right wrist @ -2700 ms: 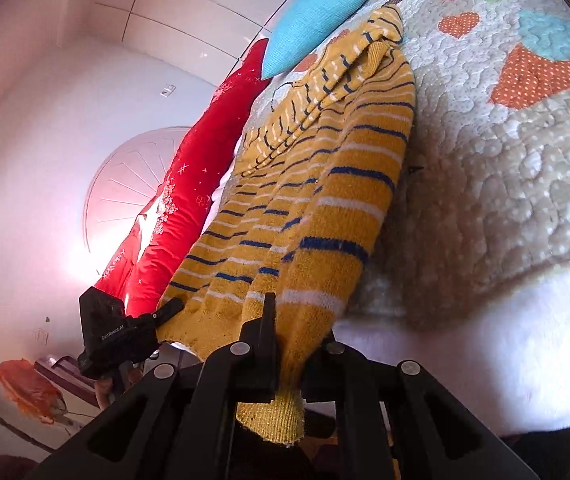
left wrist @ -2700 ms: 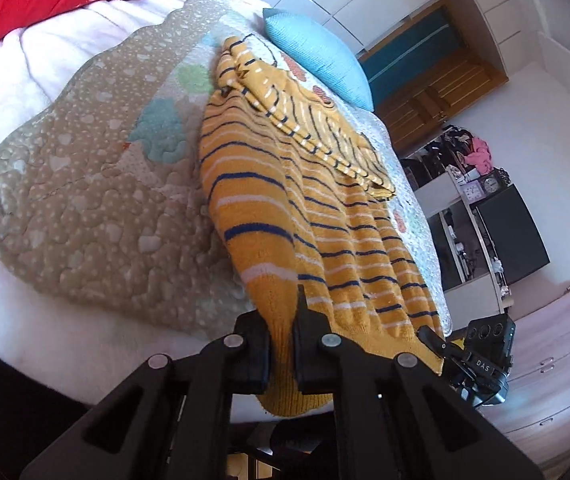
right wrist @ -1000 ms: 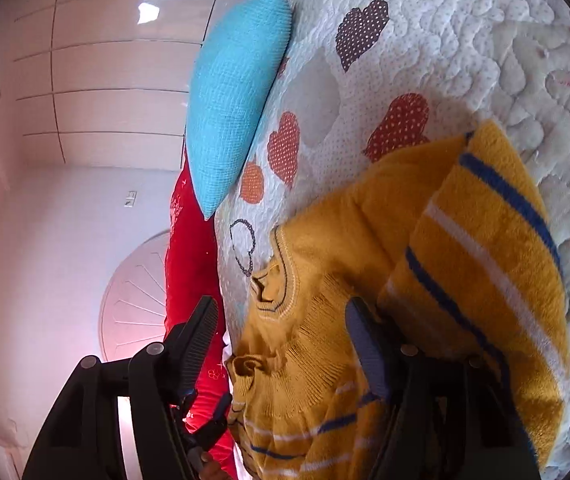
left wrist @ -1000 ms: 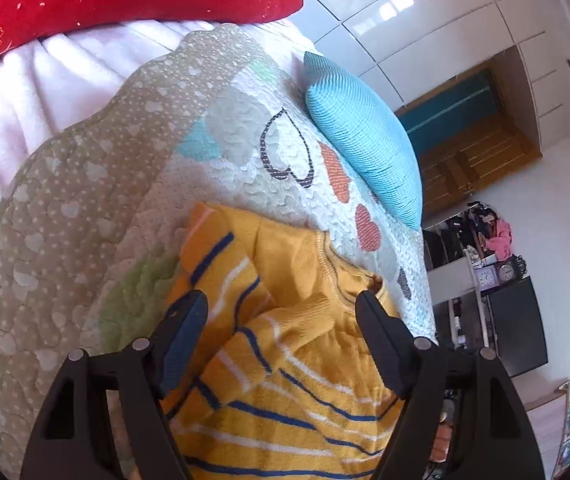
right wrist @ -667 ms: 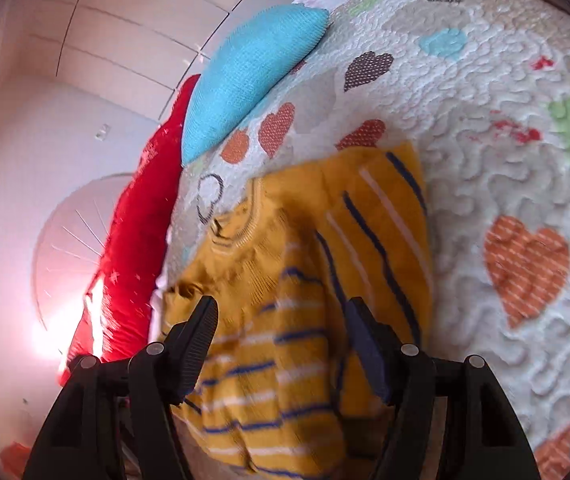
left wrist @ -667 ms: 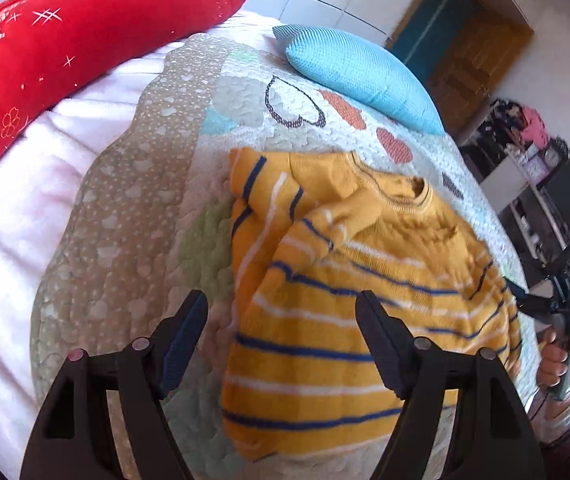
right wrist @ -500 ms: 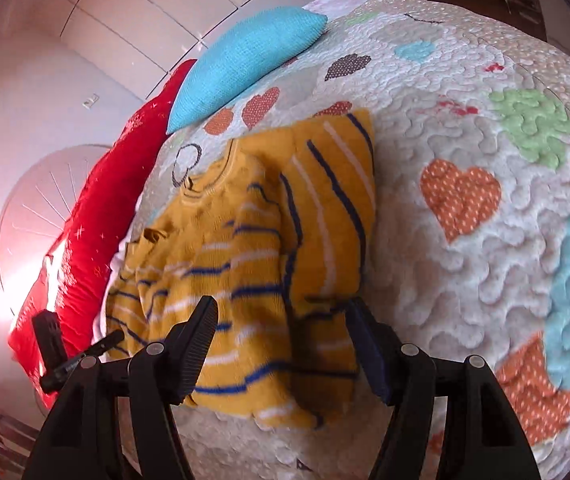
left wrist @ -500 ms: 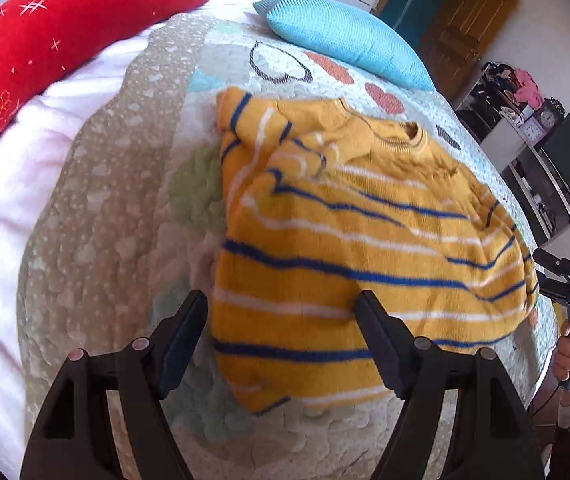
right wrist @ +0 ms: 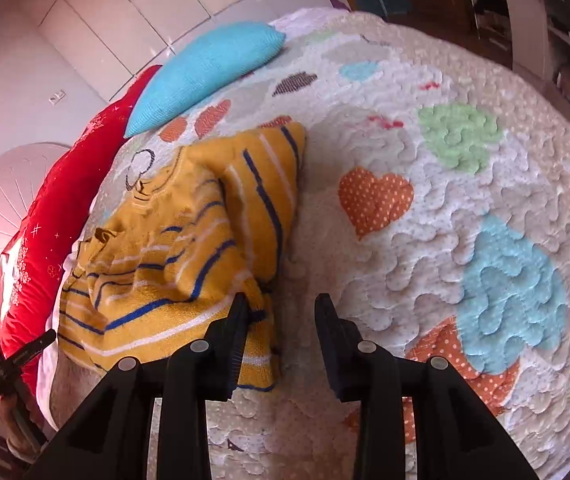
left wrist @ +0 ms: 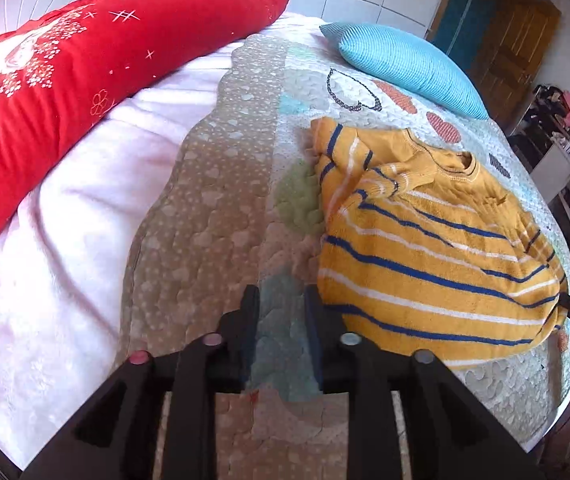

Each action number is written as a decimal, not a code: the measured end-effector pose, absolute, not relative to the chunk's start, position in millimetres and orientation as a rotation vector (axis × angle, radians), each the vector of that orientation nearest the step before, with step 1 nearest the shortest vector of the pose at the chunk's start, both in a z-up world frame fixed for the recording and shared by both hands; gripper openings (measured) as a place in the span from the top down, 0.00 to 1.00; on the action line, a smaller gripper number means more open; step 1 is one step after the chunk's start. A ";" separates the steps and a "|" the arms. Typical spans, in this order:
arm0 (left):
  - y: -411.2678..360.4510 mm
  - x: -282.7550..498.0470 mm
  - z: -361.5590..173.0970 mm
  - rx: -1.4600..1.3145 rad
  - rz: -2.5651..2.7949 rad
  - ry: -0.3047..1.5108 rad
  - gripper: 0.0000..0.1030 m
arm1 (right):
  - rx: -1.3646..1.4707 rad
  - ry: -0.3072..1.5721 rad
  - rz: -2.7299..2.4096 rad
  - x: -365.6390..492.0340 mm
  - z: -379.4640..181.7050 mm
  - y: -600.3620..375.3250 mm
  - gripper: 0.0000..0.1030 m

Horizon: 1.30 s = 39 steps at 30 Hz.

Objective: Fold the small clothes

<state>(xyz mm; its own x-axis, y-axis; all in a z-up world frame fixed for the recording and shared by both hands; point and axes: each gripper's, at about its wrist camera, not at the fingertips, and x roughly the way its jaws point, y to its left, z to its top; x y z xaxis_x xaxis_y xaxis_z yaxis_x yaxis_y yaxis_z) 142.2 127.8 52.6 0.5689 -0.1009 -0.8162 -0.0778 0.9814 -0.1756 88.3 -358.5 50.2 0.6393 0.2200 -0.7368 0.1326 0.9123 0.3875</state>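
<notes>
The soft, floppy knit sweater point(left wrist: 437, 248) lies on the quilt point(left wrist: 213, 216), best pinched at its hem corners, both grippers' jaws closing on nothing beside it.

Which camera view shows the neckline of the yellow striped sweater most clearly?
The left wrist view: the sweater's neckline lies open and unobstructed. In the right wrist view the neckline appears smaller, partly behind folded fabric.

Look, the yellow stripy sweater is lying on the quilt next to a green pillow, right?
Not quite. The sweater does lie on the quilt, but the pillow near it is blue, not green. The left wrist view shows it clearly.
</notes>
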 end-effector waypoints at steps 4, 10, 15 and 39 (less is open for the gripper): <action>122.1 117.1 65.1 -0.242 -0.005 0.860 0.39 | 0.342 0.763 0.048 86.4 87.0 -331.8 0.59; 91.1 125.3 46.2 -0.298 -0.042 0.831 0.37 | 0.316 0.909 0.143 159.7 61.3 -271.4 0.59; 97.4 125.0 11.8 -0.332 -0.041 0.854 0.37 | 0.174 1.028 0.042 210.5 41.5 -248.8 0.59; 183.4 98.9 19.2 -0.624 -0.088 0.774 0.28 | -0.202 1.072 0.260 333.3 20.4 41.6 0.57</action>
<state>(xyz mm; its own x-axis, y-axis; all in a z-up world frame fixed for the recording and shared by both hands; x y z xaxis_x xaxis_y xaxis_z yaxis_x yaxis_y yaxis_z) 98.9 183.4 19.2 0.7209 -0.2959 -0.6266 -0.1485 0.8173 -0.5568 333.3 41.6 20.4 0.4525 0.1116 -0.8848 -0.3061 0.9513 -0.0366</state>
